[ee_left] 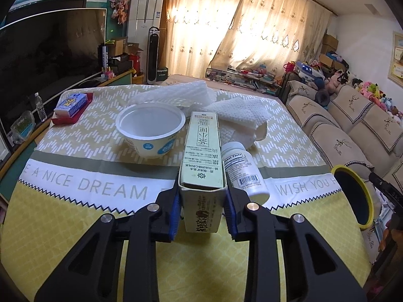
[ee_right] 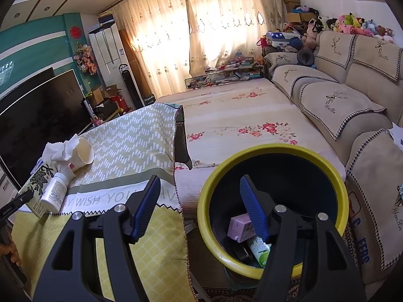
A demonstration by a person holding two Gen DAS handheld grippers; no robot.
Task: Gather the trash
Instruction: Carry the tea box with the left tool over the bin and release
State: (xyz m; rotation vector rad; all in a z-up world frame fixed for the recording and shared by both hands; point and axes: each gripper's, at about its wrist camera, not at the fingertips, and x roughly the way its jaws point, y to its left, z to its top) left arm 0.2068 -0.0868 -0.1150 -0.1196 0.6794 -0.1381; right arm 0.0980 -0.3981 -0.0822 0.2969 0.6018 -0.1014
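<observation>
Yellow-rimmed dark round bin (ee_right: 274, 211) beside the worktop (ee_left: 63, 214) already holds a lilac carton and a green tube, while a white paper bowl (ee_left: 151, 130), white pill bottle (ee_left: 245, 170) and crumpled paper towels (ee_left: 241, 120) remain uncollected. The left gripper (ee_left: 202, 214) has its fingers pressed on a tall pale-green cardboard box (ee_left: 201, 158) standing on the cloth; the right gripper (ee_right: 199, 206) hangs spread and empty above the bin. The cloth reads "A NICE DREAM" and "WISH YOU"
</observation>
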